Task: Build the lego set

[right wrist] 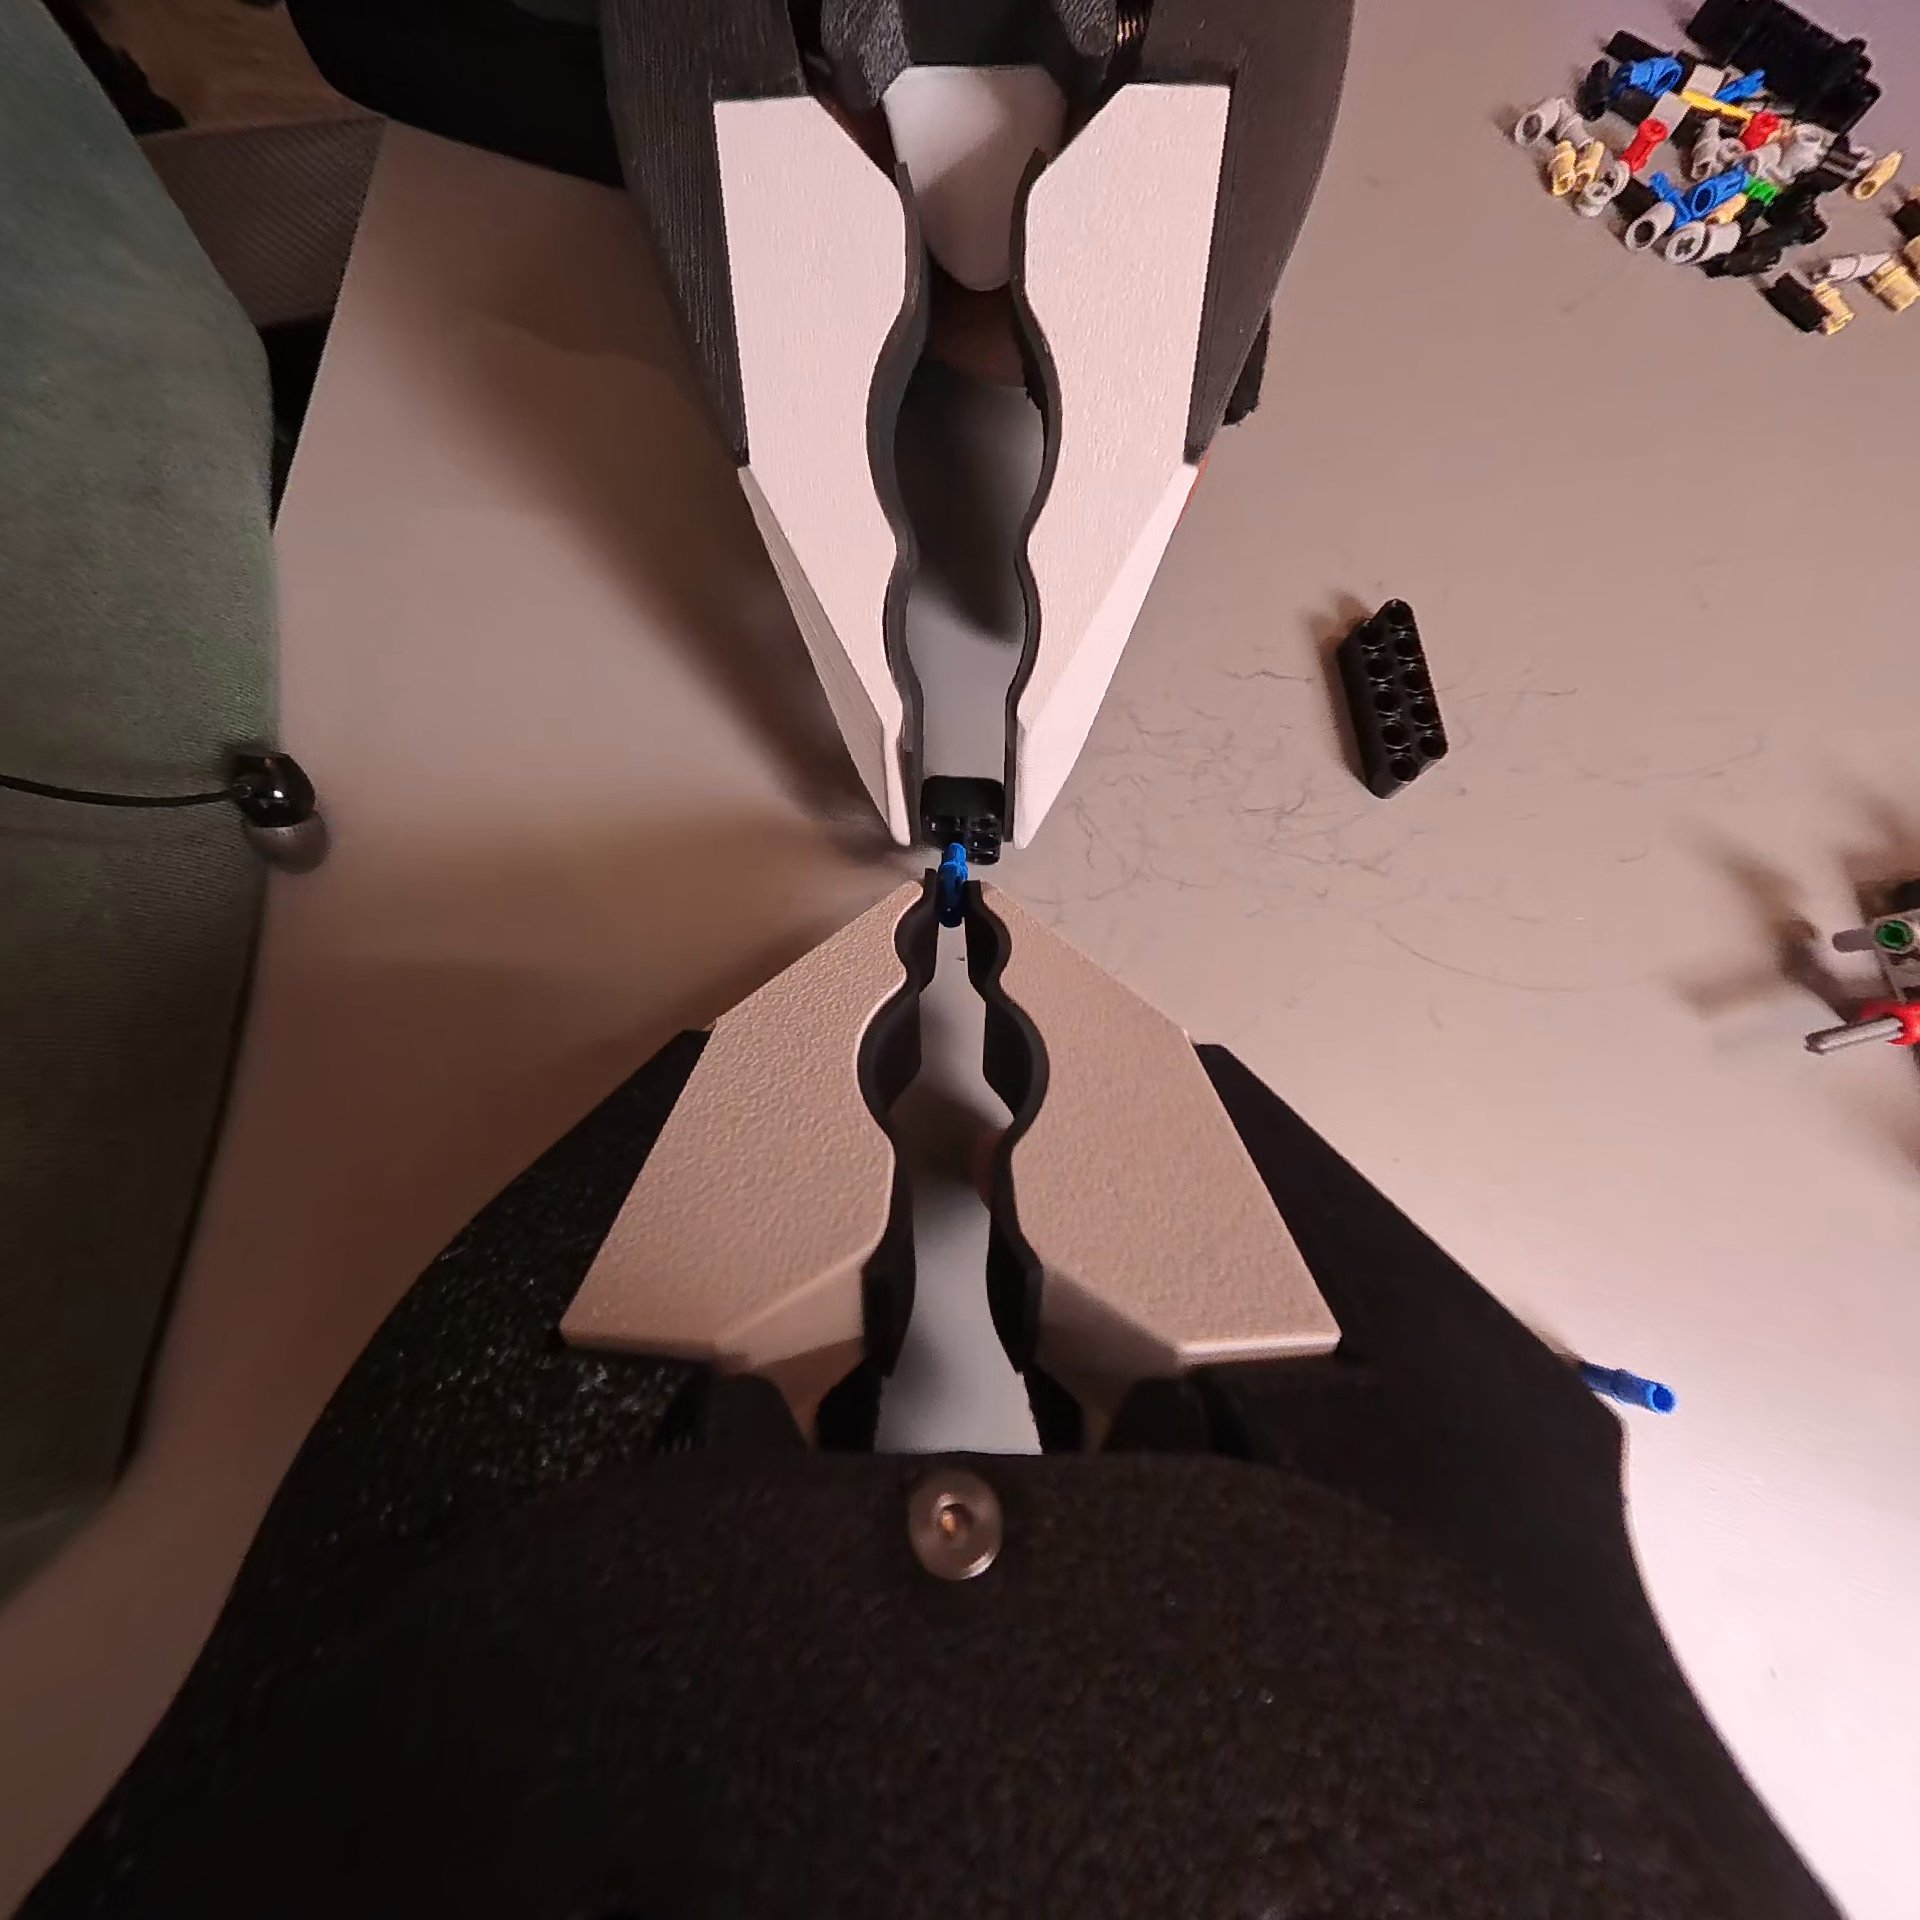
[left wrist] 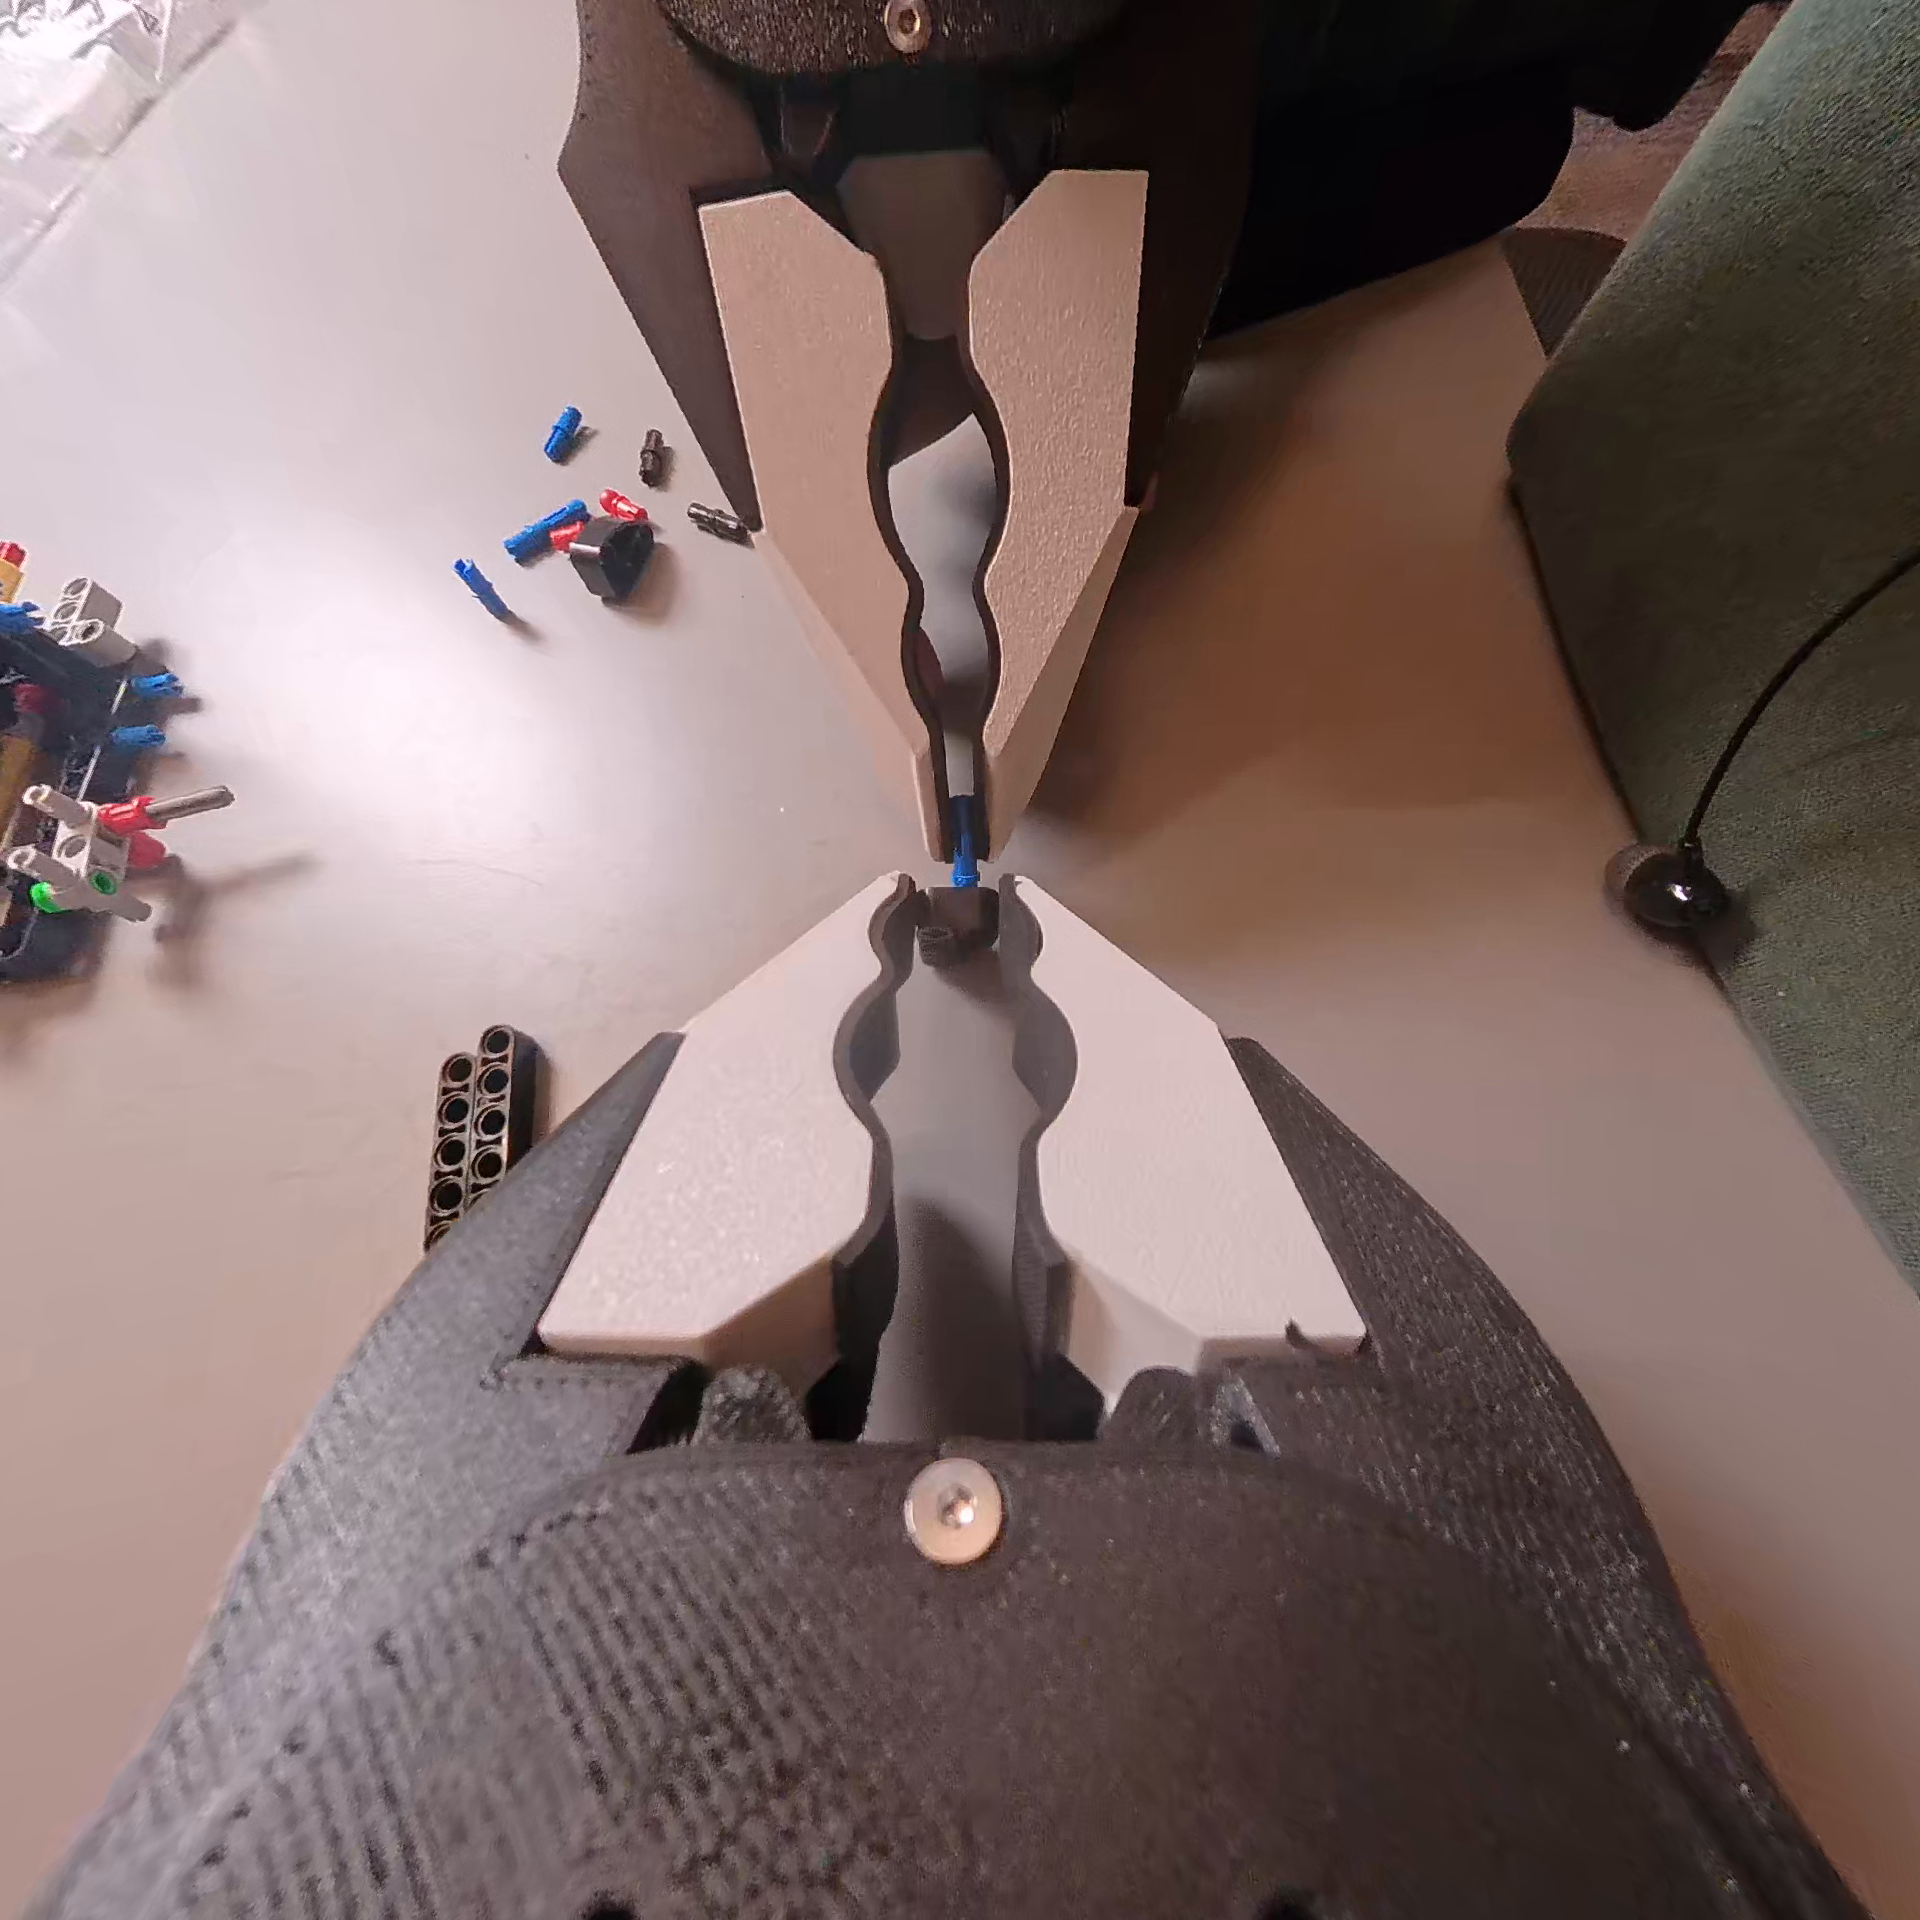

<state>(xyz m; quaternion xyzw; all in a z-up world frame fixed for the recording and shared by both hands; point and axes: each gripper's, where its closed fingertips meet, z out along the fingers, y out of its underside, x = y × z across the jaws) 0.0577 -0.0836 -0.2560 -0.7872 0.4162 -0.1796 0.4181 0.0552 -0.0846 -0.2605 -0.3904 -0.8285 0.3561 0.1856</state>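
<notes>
Blue pin (right wrist: 951, 899) pinched in right gripper (right wrist: 951, 883), black connector (left wrist: 956, 914) clamped in left gripper (left wrist: 958, 885).

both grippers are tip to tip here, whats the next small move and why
Probably ease the right gripper forward along the small blue plastic pin so its tip enters a hole in the small black holed connector block pinched by the left gripper. The pin's tip sits right at the block's face, roughly in line with it, and whether it has entered is unclear. Both pieces are held above the pale table.
</notes>
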